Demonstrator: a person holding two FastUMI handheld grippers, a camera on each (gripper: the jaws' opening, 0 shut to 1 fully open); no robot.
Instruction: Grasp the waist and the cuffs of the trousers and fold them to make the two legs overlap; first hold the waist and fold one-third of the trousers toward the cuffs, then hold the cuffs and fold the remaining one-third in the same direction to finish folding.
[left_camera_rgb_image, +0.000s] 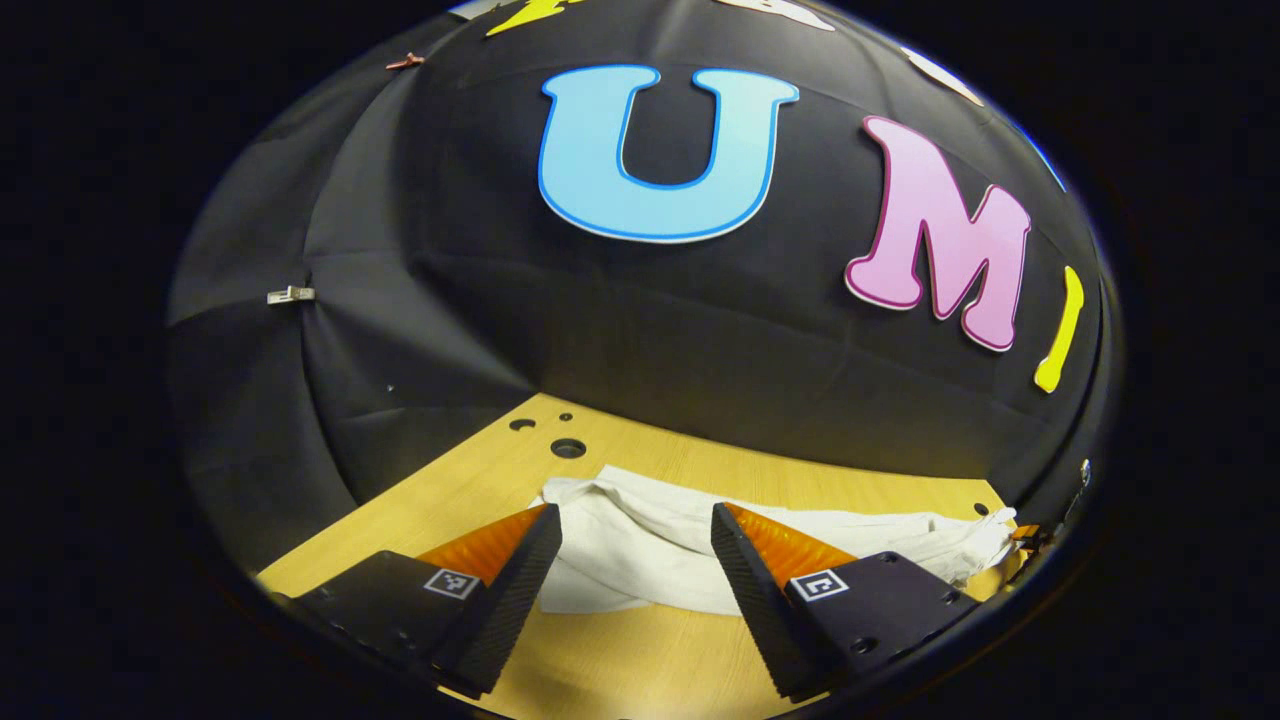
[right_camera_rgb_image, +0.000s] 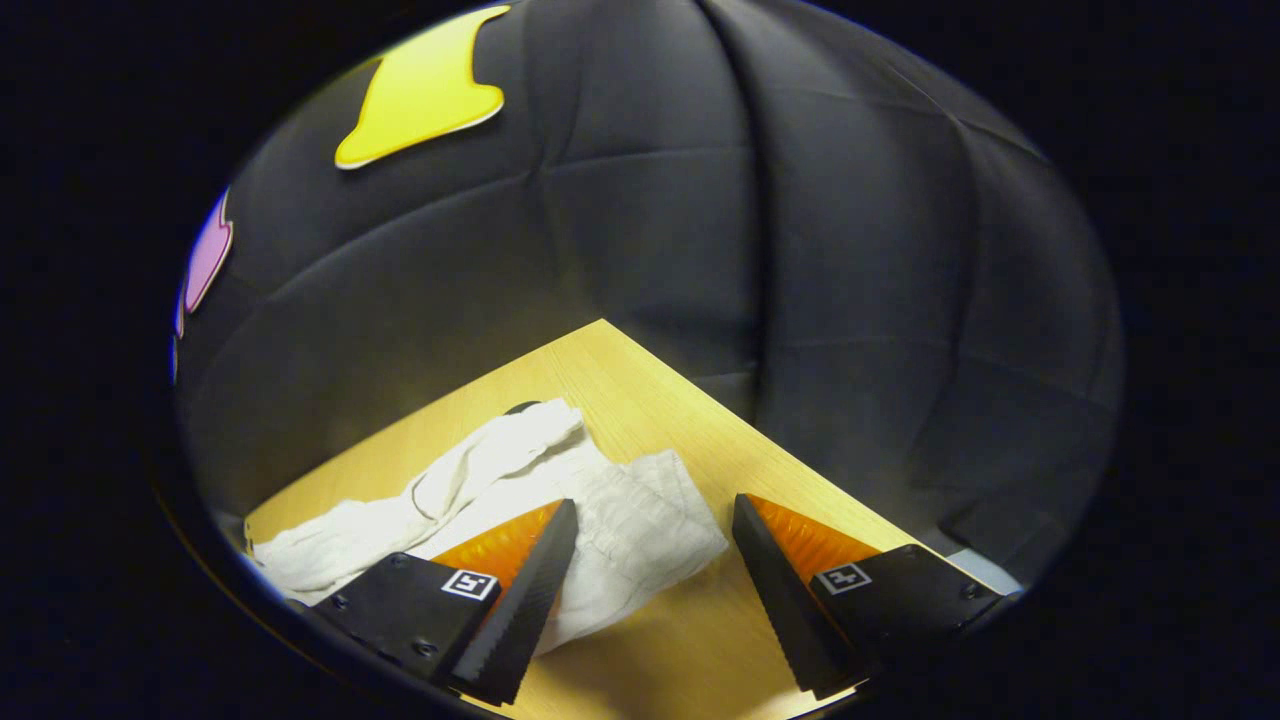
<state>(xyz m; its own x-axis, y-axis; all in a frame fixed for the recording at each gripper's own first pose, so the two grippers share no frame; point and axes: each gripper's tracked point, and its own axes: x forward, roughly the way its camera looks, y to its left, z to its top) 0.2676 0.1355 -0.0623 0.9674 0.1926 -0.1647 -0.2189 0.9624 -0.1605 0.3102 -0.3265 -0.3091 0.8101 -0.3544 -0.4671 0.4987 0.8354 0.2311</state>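
White trousers (left_camera_rgb_image: 640, 545) rumpled on table (left_camera_rgb_image: 640, 660), ahead of our left gripper (left_camera_rgb_image: 635, 550) and right gripper (right_camera_rgb_image: 655, 545); both spread wide, empty; pre-grasp stage; next we must pinch waist and cuffs.

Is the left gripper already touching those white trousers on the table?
Cannot tell. In the left gripper view the left gripper is open with the trousers lying beyond its fingers; the overlap hides any gap or contact.
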